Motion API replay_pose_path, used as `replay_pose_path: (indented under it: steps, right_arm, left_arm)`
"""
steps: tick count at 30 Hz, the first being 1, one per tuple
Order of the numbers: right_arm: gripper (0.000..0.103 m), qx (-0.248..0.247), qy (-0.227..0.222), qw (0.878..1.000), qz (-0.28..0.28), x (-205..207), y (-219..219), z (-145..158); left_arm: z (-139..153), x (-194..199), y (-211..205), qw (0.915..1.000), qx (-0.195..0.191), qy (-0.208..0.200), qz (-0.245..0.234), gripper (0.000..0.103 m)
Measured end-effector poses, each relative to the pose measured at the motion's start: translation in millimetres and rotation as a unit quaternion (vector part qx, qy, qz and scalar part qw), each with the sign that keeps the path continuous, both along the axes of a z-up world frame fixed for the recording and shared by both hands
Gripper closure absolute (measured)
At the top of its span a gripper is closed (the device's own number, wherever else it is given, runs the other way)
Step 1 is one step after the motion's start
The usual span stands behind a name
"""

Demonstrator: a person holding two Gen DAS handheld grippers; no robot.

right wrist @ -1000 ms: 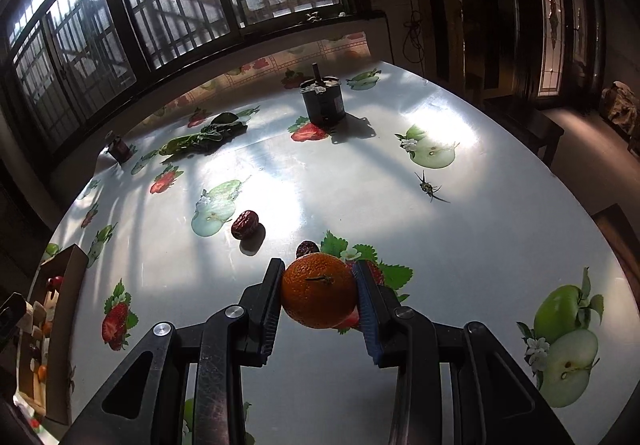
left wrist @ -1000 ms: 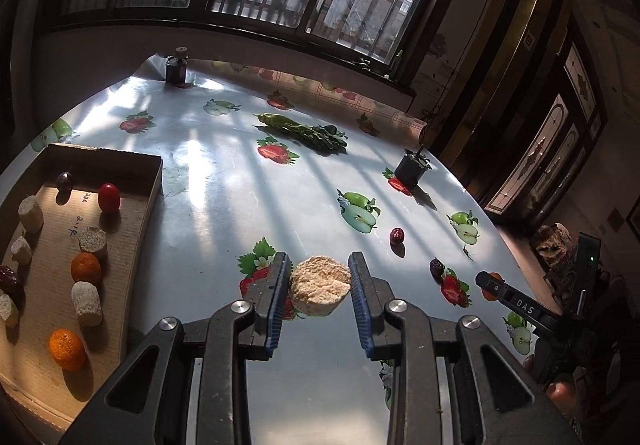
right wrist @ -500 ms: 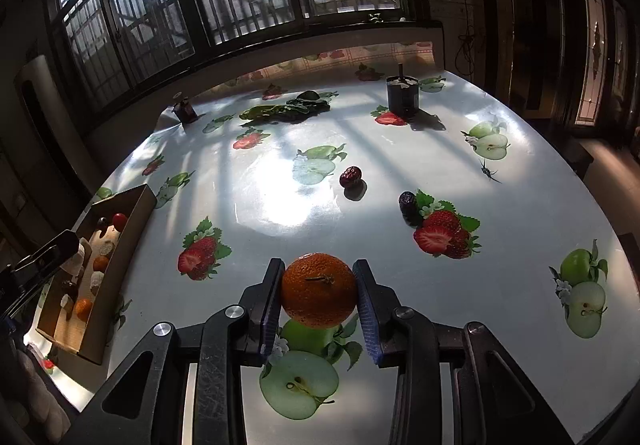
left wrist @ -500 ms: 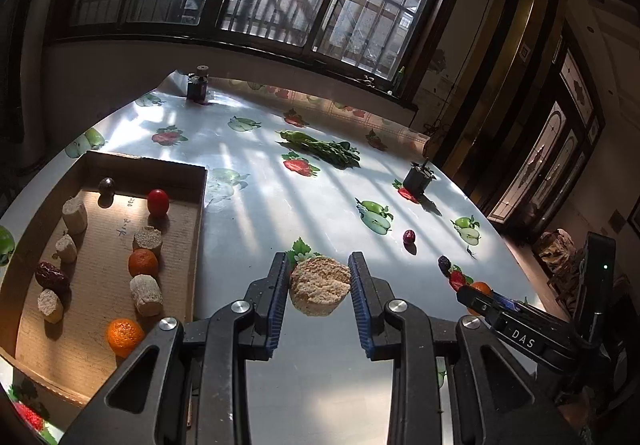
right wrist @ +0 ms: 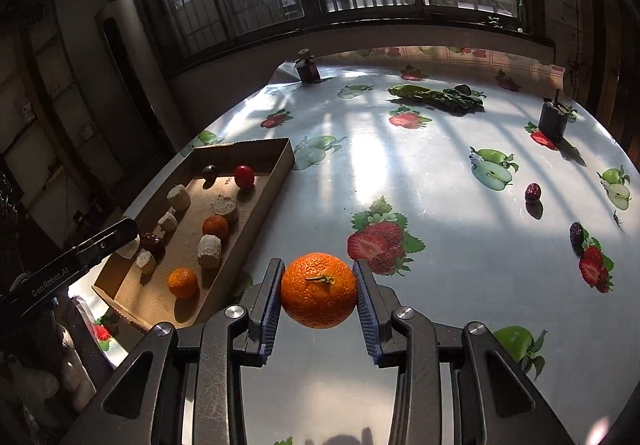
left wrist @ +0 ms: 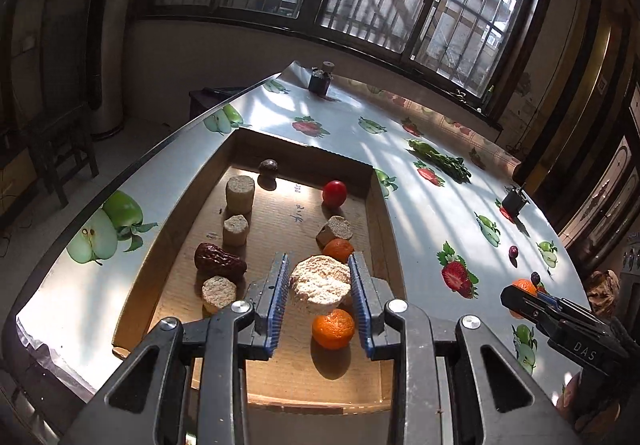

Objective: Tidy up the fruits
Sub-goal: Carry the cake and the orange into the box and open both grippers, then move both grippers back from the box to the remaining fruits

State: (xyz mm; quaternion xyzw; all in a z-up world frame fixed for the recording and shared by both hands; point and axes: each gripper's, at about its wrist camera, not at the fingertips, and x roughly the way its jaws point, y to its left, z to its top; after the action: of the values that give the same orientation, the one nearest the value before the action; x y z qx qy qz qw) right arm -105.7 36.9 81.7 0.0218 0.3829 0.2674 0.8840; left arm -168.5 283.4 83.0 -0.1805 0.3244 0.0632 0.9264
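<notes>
- Your left gripper [left wrist: 319, 287], tilted down over the cardboard tray [left wrist: 378, 213], clamps a pale crumbly round chunk [left wrist: 320, 282].
- Your right gripper [right wrist: 319, 295], above the table [right wrist: 440, 205], clamps a dimpled orange [right wrist: 319, 290], stem up.

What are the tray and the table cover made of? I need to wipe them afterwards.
Tray: looks like brown corrugated cardboard, matte, with ribbed lines and fluted cut edges. Table cover: probably glossy plastic or vinyl sheet with printed fruit; it shines with window glare.
</notes>
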Motion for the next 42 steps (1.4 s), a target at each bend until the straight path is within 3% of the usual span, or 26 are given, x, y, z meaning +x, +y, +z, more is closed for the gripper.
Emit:
replay_pose_path:
  steps: [5, 9, 17, 22, 24, 30, 32, 34, 42]
  right_arm:
    - [0.065, 0.008, 0.019, 0.998, 0.052, 3, 41, -9]
    - [0.065, -0.007, 0.036, 0.995, 0.088, 3, 75, -22]
    - [0.063, -0.039, 0.038, 0.988, 0.142, -9, 116, -34]
    - [0.064, -0.072, 0.027, 0.982, 0.174, -24, 138, -40]
    - [0.064, -0.081, 0.029, 0.98, 0.181, -27, 146, -45]
    - [0.062, -0.097, 0.007, 0.979, 0.18, -33, 155, -49]
    - [0.055, -0.094, 0.002, 0.978, 0.184, -35, 154, -46]
    - [0.041, -0.09, -0.015, 0.979, 0.18, -38, 151, -39]
    - [0.04, -0.027, -0.046, 0.99, 0.129, -44, 99, -3]
  left_arm:
    - [-12, -10, 38, 0.998, 0.013, 0.037, 0.049, 0.074]
    - [-28, -5, 55, 0.9963, 0.001, 0.063, 0.059, 0.074]
    - [-46, 19, 51, 0.9928, 0.017, 0.109, 0.048, 0.074]
    - [-48, 24, 41, 0.9905, 0.055, 0.118, 0.045, 0.074]
    - [-54, 29, 41, 0.9905, 0.047, 0.122, 0.043, 0.074]
    - [-50, 32, 37, 0.9914, 0.039, 0.119, 0.039, 0.07]
    - [-44, 31, 34, 0.9922, 0.04, 0.111, 0.041, 0.069]
    - [-36, 28, 30, 0.9933, 0.041, 0.098, 0.046, 0.065]
    - [9, 6, 17, 0.9957, 0.053, 0.03, 0.069, 0.05]
